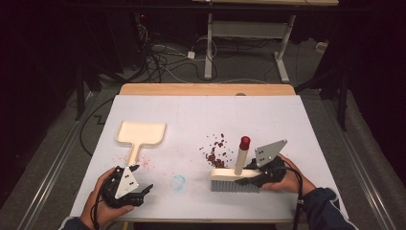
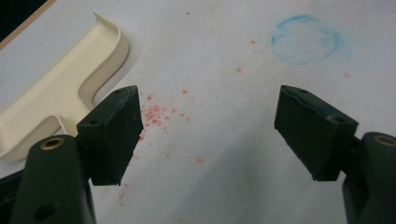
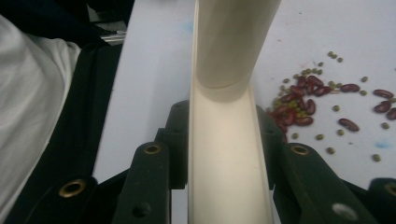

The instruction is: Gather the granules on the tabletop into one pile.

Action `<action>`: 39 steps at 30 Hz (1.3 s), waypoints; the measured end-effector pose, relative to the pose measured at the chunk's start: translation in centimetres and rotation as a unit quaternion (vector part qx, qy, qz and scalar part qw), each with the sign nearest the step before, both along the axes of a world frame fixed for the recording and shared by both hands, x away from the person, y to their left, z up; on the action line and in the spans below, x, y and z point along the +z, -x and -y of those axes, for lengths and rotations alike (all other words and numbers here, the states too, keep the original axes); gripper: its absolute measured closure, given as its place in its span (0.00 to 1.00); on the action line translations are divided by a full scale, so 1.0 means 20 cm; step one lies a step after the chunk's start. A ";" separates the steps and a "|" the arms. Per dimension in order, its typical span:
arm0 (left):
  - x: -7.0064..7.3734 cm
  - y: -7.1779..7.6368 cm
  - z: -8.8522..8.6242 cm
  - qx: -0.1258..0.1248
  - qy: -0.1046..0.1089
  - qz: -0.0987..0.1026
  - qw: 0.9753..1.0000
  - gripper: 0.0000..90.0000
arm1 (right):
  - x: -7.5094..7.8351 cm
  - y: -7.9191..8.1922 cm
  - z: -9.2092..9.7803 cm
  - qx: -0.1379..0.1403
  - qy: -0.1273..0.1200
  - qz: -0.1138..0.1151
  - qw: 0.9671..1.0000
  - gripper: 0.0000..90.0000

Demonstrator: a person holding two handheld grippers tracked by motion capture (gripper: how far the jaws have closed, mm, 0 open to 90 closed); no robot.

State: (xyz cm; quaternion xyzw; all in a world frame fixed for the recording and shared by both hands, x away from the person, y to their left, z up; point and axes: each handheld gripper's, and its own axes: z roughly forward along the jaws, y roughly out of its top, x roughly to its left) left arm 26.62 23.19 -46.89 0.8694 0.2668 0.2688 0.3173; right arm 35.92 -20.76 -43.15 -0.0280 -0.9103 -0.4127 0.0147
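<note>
The cream back of a hand brush (image 1: 234,174) is clamped between the right gripper's (image 1: 251,175) jaws, bristles on the desk (image 1: 287,124) just beside scattered beans (image 1: 215,151). The left gripper (image 1: 141,184), jaws spread and empty, is held near the dustpan (image 1: 140,134) handle. Sweeping appears about to begin; the dustpan likely needs seizing first.

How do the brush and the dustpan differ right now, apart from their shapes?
The brush is clamped by its back in the right gripper, while the dustpan lies untouched ahead of the open left gripper. The brush's handle stands up with a red tip; the dustpan's handle lies flat. The brush sits right beside the spilled beans; the dustpan is farther off. Both are cream plastic.
</note>
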 end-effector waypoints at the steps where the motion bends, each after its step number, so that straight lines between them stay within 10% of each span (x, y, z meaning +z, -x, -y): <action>1: 0.00 0.00 0.00 -0.001 0.001 0.000 1.000 0.25 | 0.00 -0.02 -0.01 0.001 0.000 0.002 1.000 0.74; 17: -0.01 0.00 0.00 -0.009 -0.002 -0.005 1.000 0.25 | -0.02 -0.26 -0.15 -0.023 -0.007 0.011 1.000 0.74; 29: -0.01 0.01 0.00 -0.013 0.001 -0.006 1.000 0.25 | 0.08 -0.29 -0.16 -0.070 -0.051 0.040 0.995 0.75; 32: -0.01 0.01 0.01 -0.014 0.002 -0.005 1.000 0.25 | 0.12 -0.31 -0.13 -0.130 -0.060 0.062 0.988 0.75; 39: -0.01 -0.02 0.01 -0.016 0.004 -0.007 1.000 0.25 | 0.14 -0.46 -0.09 -0.280 -0.060 0.125 0.950 0.75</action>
